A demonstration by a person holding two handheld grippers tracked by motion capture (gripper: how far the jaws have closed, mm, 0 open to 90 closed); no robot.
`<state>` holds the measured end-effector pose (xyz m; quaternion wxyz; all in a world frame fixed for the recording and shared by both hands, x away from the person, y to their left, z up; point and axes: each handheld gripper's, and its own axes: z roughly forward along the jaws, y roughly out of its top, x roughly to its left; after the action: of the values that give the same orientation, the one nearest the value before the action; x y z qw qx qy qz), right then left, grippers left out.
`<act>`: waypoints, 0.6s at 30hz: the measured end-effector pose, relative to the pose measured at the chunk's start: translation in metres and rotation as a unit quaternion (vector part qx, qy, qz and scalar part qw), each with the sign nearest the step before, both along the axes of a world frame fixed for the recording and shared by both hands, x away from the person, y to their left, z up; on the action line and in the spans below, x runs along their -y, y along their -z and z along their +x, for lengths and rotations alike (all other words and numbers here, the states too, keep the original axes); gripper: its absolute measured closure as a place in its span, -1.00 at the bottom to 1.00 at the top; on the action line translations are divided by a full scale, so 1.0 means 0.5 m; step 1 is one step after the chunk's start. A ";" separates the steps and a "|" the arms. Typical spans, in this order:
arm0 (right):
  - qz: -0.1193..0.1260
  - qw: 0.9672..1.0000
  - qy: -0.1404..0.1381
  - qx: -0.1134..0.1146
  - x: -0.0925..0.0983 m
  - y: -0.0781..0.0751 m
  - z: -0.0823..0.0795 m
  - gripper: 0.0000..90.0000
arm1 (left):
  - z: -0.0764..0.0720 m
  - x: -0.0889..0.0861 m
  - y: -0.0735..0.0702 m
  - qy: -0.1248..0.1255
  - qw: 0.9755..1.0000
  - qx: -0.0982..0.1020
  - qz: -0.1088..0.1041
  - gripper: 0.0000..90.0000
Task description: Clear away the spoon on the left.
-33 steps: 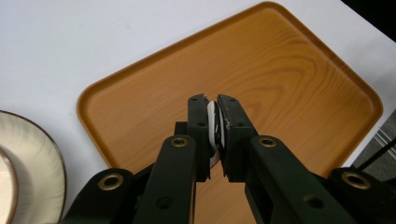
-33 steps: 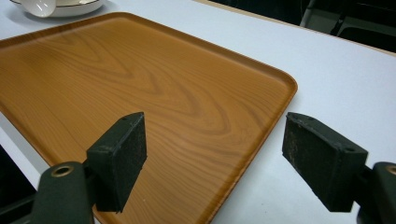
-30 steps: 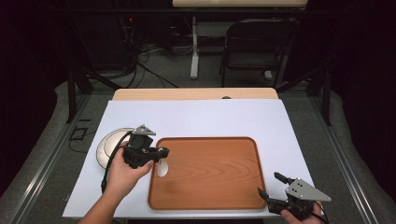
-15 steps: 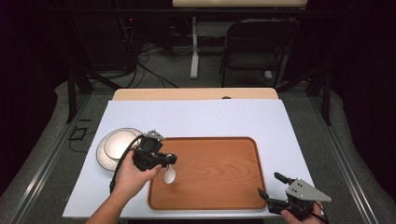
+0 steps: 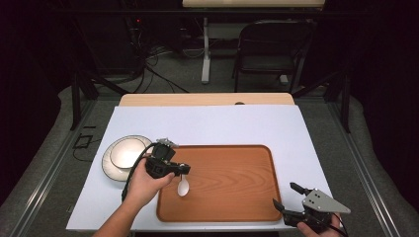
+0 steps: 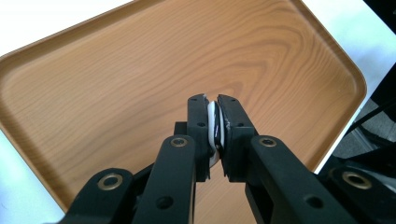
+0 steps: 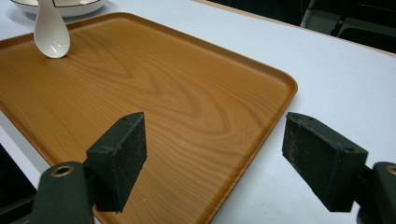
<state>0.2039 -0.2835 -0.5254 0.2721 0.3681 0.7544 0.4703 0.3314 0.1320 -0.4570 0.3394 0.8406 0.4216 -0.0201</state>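
Spoon (image 5: 183, 186) pinched by its handle in left claw (image 5: 182, 169), bowl end hanging just below the jaws, at or just above the tray (image 5: 237, 197) near its left edge; contact cannot be told. Plate (image 5: 112, 165) and bowl (image 5: 126, 154) beside that claw, off the tray. Right claw (image 5: 291, 198) wide, holding nothing, by the tray's near right corner.
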 end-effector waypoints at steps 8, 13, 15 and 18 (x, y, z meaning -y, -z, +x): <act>0.000 1.000 0.000 0.000 0.000 0.000 0.000 -0.53 | 0.026 -0.005 0.016 -0.035 0.999 -0.005 -0.011 0.80; 0.000 1.000 0.000 0.000 0.000 0.000 0.000 -0.53 | 0.045 -0.012 0.032 -0.062 0.998 -0.017 -0.023 0.78; 0.000 1.000 0.000 0.000 0.000 0.000 0.000 -0.53 | 0.052 -0.013 0.039 -0.072 0.997 -0.019 -0.028 0.78; 0.000 1.000 0.000 0.000 0.000 0.000 0.000 -0.53 | 0.062 -0.015 0.047 -0.085 0.996 -0.026 -0.031 0.77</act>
<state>0.2038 -0.2836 -0.5254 0.2721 0.3680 0.7543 0.4706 0.3624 0.1393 -0.4803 0.3547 0.7900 0.4994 -0.0259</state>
